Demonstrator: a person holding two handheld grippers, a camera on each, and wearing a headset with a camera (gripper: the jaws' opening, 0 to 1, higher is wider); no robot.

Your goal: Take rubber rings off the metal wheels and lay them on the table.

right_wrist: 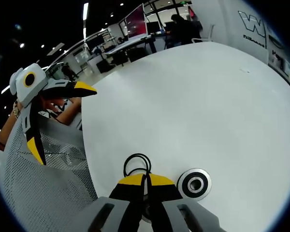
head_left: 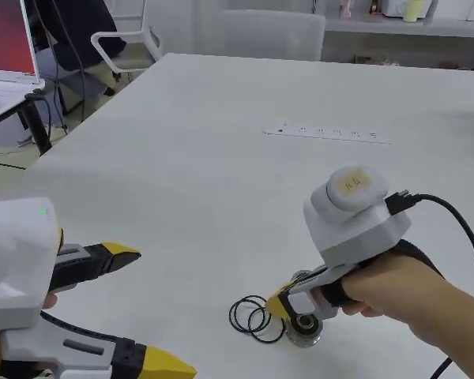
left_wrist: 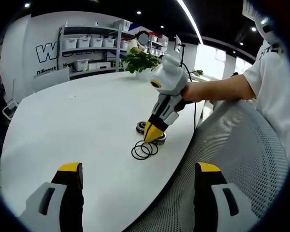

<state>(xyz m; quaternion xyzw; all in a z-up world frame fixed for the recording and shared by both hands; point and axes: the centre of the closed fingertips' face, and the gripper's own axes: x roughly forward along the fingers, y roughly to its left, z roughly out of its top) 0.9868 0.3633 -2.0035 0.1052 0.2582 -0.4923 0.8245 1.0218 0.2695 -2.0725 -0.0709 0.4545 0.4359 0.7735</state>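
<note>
Rubber rings [head_left: 253,317] are what could be lost here. Well left of the metal wheel [head_left: 304,328], the left gripper [head_left: 159,309] hangs with jaws spread wide, holding nothing. Just left of the wheel the rings lie overlapping on the table [head_left: 221,158], close to its near edge. At the wheel, the right gripper [head_left: 280,305] has its jaws pressed together; whether they nip a ring I cannot tell. A sideways drag could sweep the rings overboard or shove the unsteadied wheel.
</note>
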